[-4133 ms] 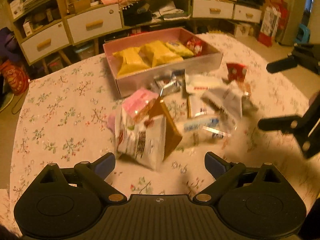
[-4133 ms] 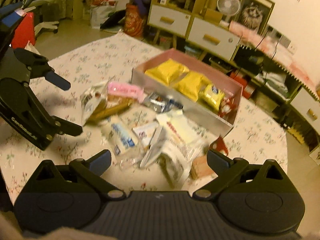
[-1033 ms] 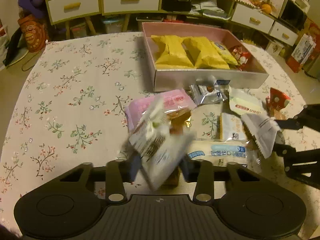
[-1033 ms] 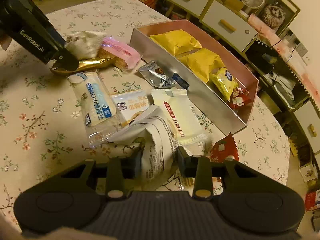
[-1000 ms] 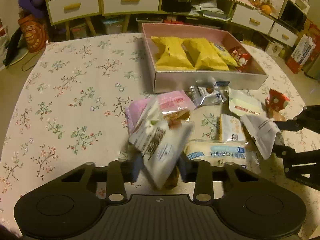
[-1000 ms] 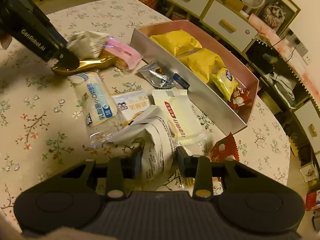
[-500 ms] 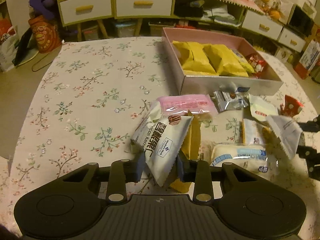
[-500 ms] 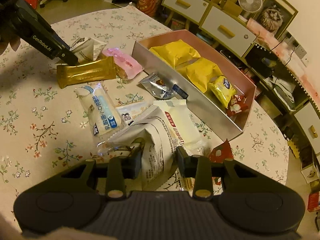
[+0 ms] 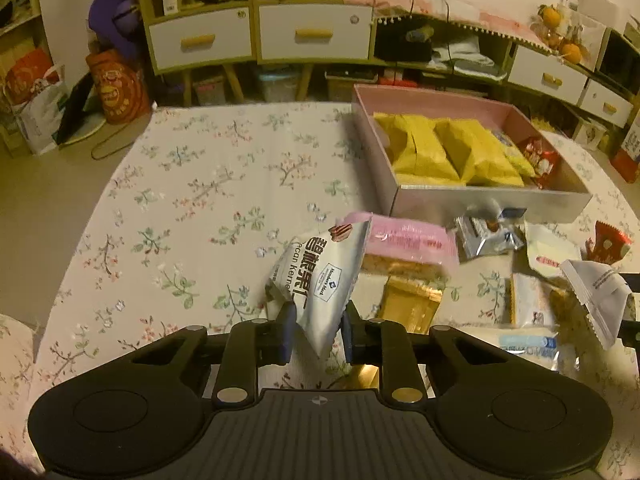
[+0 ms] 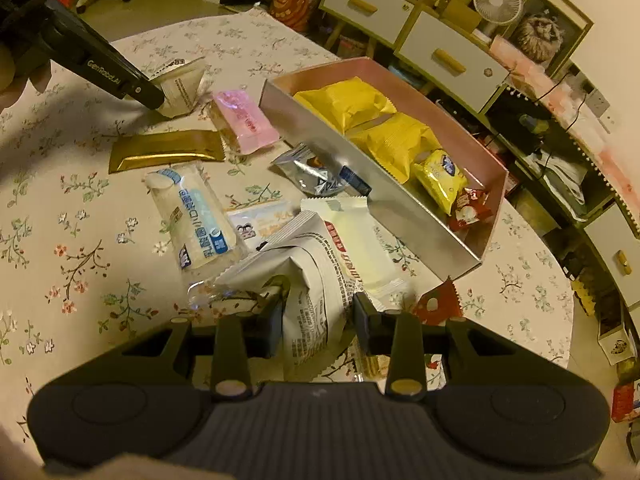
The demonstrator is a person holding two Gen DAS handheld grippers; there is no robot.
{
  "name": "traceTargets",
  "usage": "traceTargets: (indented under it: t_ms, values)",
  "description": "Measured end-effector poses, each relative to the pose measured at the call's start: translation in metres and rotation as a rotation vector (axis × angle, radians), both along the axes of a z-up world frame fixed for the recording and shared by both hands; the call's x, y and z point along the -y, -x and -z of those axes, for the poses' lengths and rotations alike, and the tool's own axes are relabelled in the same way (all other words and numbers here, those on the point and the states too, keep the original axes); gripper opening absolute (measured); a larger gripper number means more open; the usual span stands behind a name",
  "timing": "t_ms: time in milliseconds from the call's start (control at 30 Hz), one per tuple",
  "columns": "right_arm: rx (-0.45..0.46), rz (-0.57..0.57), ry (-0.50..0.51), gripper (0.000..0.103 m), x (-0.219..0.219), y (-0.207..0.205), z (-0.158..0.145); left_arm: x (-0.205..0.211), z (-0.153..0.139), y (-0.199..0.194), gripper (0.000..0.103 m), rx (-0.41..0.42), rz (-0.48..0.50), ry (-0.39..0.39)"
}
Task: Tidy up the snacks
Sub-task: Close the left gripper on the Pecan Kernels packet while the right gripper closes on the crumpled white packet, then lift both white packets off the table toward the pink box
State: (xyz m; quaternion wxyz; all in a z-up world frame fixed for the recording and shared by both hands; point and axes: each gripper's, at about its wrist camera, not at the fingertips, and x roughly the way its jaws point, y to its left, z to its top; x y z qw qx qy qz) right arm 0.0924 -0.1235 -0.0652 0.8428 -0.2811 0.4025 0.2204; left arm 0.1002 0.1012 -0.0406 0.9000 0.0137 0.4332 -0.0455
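Observation:
My left gripper (image 9: 316, 320) holds a white pecan-kernel packet (image 9: 320, 276) by its lower corner, jaws closing tighter with the pads pressing on it. The right wrist view shows that packet (image 10: 180, 84) lifted above the floral tablecloth at the left gripper's tip (image 10: 148, 98). My right gripper (image 10: 318, 312) is shut on a crumpled white printed packet (image 10: 308, 264), held just above the loose snacks. The pink-lined box (image 9: 480, 200) at the table's far right holds yellow bags (image 9: 440, 152) and small red packets.
Loose snacks lie in front of the box (image 10: 360, 176): a gold bar (image 10: 168, 154), a pink packet (image 10: 244, 120), a clear blue-printed packet (image 10: 192, 216), a silver packet (image 10: 312, 172), a flat white packet (image 10: 360, 240) and a red one (image 10: 436, 304). Drawer units (image 9: 260, 36) stand behind the table.
My left gripper has pulled the white packet up and to the left, off the gold bar, which now lies flat on the cloth. The right gripper keeps still with its packet.

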Motion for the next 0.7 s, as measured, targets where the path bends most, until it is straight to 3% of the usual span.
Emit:
traceTargets:
  t_ms: [433,467,500,700]
  values:
    - [0.044,0.034,-0.036,0.033,0.007,-0.005,-0.016,0.013,-0.028,0.009,0.014,0.089,0.036,0.011]
    - [0.046,0.040,-0.042,0.033,0.008,-0.007,-0.017,0.016,-0.031,0.010,0.006,0.100,0.043,0.012]
    - [0.047,0.049,-0.051,0.033,0.009,-0.009,-0.019,0.018,-0.034,0.010,0.005,0.108,0.051,0.015]
    - [0.048,0.088,-0.085,0.033,0.011,-0.016,-0.021,0.024,-0.035,0.007,0.005,0.108,0.075,0.015]
